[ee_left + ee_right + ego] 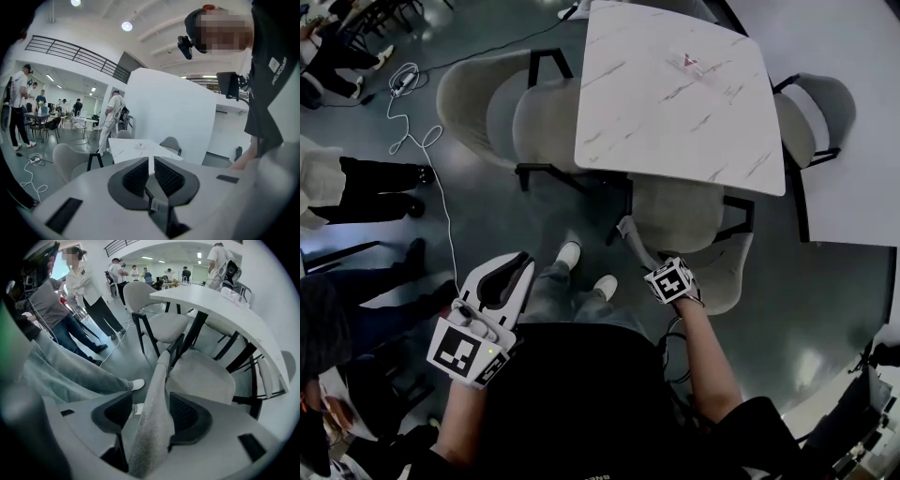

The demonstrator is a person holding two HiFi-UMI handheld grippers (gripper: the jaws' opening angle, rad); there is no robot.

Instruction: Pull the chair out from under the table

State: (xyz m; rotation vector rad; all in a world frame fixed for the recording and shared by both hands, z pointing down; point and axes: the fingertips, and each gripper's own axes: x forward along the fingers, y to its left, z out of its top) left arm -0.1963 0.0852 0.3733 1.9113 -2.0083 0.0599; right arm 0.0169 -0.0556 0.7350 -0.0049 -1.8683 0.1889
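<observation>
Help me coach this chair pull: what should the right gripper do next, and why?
Probably close the right gripper on the chair back. Its rim already stands between the open jaws, not yet clamped, and the seat sits partly under the table, so a pull needs a grip first.

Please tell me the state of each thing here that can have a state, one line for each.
near chair: seat pushed under the table, not yet pulled out
right gripper: open, the near chair's backrest between its jaws
left gripper: shut, empty
left chair: pushed up to the table
right chair: pushed in at the table's side
</observation>
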